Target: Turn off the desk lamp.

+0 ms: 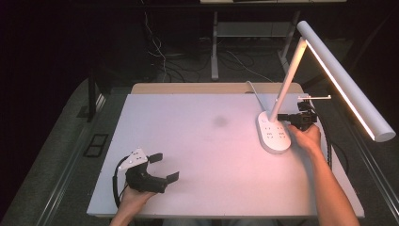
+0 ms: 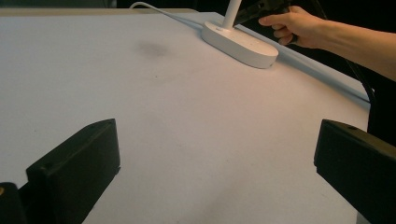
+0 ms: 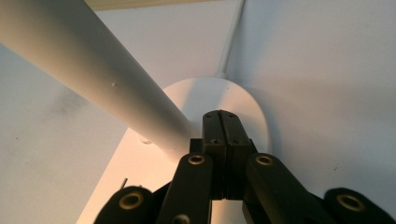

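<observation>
A white desk lamp stands lit at the table's right, its oval base (image 1: 273, 134) (image 2: 240, 44) (image 3: 247, 107) carrying small buttons. The slanted stem (image 1: 287, 77) (image 3: 93, 74) rises to a long glowing head (image 1: 348, 80). My right gripper (image 1: 281, 116) (image 3: 220, 116) is shut with nothing between its jaws. Its tips hover over the base's top, right beside the foot of the stem; I cannot tell whether they touch. My left gripper (image 1: 164, 167) (image 2: 217, 149) rests near the front left, open and empty, far from the lamp.
The white table top (image 1: 197, 141) has a faint dark smudge (image 1: 219, 121) near its middle. The lamp's white cable (image 1: 254, 92) (image 3: 231, 42) runs off the far edge. Around the table, the room is dark, with cables on the floor.
</observation>
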`<action>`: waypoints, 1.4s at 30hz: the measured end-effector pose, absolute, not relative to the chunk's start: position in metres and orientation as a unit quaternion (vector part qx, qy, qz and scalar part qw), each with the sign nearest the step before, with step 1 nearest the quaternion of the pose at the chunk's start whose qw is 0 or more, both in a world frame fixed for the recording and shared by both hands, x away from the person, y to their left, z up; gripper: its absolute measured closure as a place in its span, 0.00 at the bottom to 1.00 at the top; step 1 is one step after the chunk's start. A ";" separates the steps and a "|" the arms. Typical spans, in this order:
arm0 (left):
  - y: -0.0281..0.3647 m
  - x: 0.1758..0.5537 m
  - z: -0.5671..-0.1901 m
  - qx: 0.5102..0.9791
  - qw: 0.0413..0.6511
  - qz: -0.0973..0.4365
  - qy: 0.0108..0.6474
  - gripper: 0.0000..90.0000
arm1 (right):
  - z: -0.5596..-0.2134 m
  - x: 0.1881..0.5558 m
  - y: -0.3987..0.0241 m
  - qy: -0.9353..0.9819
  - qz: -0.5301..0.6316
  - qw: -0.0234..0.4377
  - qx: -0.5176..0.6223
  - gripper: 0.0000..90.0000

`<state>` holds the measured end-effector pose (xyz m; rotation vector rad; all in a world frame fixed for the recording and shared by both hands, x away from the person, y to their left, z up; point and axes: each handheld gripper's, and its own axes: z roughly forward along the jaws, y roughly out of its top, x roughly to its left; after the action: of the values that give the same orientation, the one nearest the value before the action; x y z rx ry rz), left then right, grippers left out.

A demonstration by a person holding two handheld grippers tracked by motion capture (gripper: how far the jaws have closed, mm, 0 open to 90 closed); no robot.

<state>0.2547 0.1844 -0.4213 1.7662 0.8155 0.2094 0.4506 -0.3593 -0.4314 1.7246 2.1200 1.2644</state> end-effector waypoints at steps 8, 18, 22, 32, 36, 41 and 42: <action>0.185 0.253 -0.421 0.749 0.559 0.090 0.345 0.00 | -0.435 0.450 -0.360 0.691 0.429 0.064 0.578 1.00; 0.185 0.254 -0.421 0.746 0.560 0.092 0.347 0.00 | -0.433 0.450 -0.358 0.694 0.426 0.069 0.577 1.00; 0.185 0.253 -0.420 0.746 0.560 0.092 0.348 0.00 | -0.433 0.449 -0.359 0.694 0.426 0.068 0.576 1.00; 0.186 0.253 -0.420 0.745 0.561 0.094 0.347 0.00 | -0.437 0.448 -0.361 0.683 0.440 0.064 0.580 1.00; 0.186 0.253 -0.420 0.745 0.562 0.094 0.347 0.00 | -0.440 0.446 -0.361 0.674 0.448 0.067 0.584 1.00; 0.186 0.254 -0.420 0.746 0.561 0.093 0.347 0.00 | -0.439 0.445 -0.361 0.670 0.455 0.066 0.582 1.00; 0.186 0.254 -0.420 0.747 0.560 0.093 0.347 0.00 | -0.439 0.445 -0.361 0.670 0.455 0.066 0.582 1.00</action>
<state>0.2538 0.1860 -0.4203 1.7594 0.8167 0.2180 0.4453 -0.3610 -0.4394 1.7557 2.0216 1.3738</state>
